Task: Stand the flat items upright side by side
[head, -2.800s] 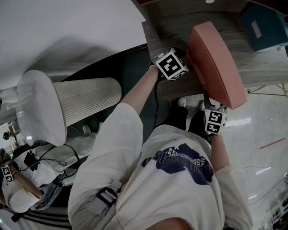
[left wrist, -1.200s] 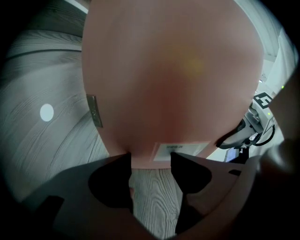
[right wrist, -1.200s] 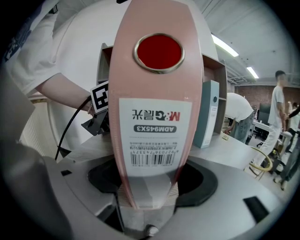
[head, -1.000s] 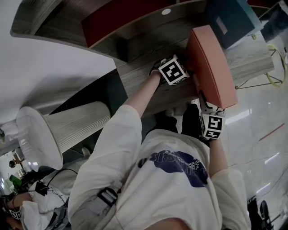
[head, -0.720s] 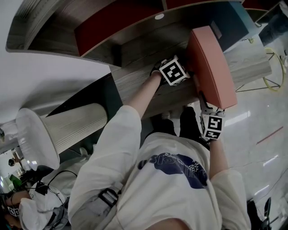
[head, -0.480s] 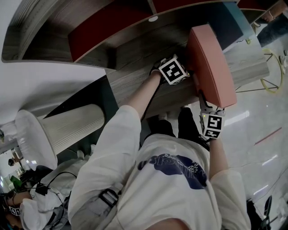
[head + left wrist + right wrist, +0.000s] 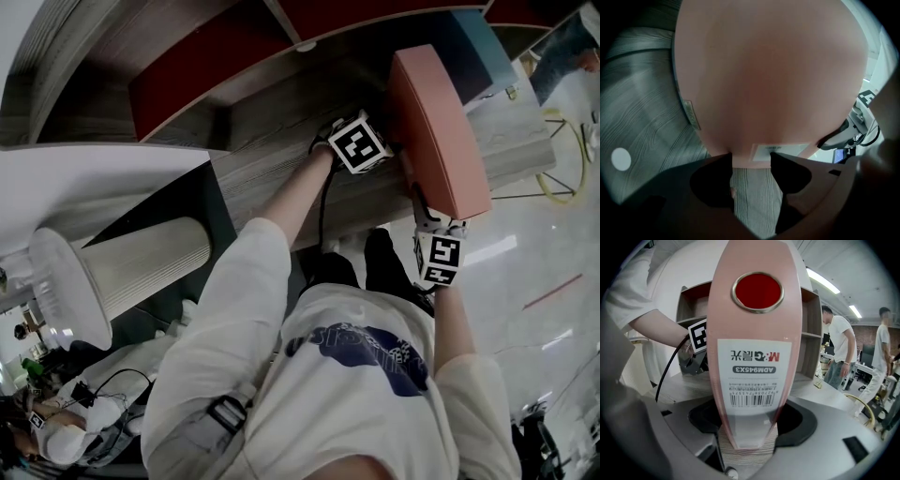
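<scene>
A pink file box (image 7: 436, 131) stands on edge over the wooden desk (image 7: 281, 141). My right gripper (image 7: 422, 211) is at its near end, shut on its labelled spine (image 7: 754, 333), which fills the gap between the jaws of the right gripper (image 7: 750, 427). My left gripper (image 7: 384, 141) is against the box's left face. In the left gripper view that broad pink face (image 7: 768, 75) fills the picture, and the left gripper (image 7: 751, 161) has its jaws apart at the box's lower edge, with desk grain showing between them.
A shelf unit with dark red back panels (image 7: 187, 66) rises behind the desk. A teal box (image 7: 473, 47) lies partly behind the pink one. A white pleated drum (image 7: 122, 272) sits at the left. Two people (image 7: 839, 348) stand beyond the desk.
The pink box has travelled along the desk with both grippers. More of the shelf unit has come into view, and the teal box is now partly covered. Neither gripper's hold looks different.
</scene>
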Tool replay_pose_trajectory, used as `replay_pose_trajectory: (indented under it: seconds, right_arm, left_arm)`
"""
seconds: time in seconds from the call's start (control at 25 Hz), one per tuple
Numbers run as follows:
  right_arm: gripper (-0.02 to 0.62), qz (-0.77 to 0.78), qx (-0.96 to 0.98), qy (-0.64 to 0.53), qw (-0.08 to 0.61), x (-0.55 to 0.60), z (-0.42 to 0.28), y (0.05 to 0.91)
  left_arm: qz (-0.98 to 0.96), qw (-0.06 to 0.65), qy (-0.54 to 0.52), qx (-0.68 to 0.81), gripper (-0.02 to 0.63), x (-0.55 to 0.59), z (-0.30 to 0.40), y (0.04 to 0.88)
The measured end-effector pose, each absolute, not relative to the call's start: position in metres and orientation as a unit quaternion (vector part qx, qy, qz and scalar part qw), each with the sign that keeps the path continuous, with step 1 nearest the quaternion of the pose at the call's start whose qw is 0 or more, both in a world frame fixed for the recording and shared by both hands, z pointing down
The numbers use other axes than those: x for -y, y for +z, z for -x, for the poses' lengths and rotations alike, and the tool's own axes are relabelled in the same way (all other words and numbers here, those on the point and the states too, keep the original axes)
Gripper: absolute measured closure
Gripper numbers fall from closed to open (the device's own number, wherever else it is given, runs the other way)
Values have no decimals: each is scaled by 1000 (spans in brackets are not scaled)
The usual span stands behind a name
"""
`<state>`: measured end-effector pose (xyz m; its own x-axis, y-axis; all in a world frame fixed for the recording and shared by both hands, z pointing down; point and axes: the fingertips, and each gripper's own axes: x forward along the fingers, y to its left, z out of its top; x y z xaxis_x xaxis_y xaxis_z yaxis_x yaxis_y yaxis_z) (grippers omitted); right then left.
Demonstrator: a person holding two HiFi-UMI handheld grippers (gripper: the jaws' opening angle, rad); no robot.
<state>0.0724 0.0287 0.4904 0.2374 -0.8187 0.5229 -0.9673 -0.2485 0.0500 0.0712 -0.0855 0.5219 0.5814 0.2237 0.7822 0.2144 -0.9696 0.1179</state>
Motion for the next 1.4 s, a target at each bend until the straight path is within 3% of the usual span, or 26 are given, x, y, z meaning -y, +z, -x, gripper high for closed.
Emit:
replay_pose_trajectory:
  seconds: [0.84, 1.04, 1.4]
  right_arm:
    - [276, -735, 628, 184, 177, -59, -77, 468]
    - [350, -743, 621, 176, 178, -63, -79, 467]
    - [348, -763, 598, 178, 167, -61, -89, 468]
  left_arm:
    - [-890, 12, 444, -104, 347, 96, -80, 527]
    - [-891, 8, 442, -104, 347, 95, -86, 526]
    - [-895, -3, 430, -115, 348, 83, -92, 518]
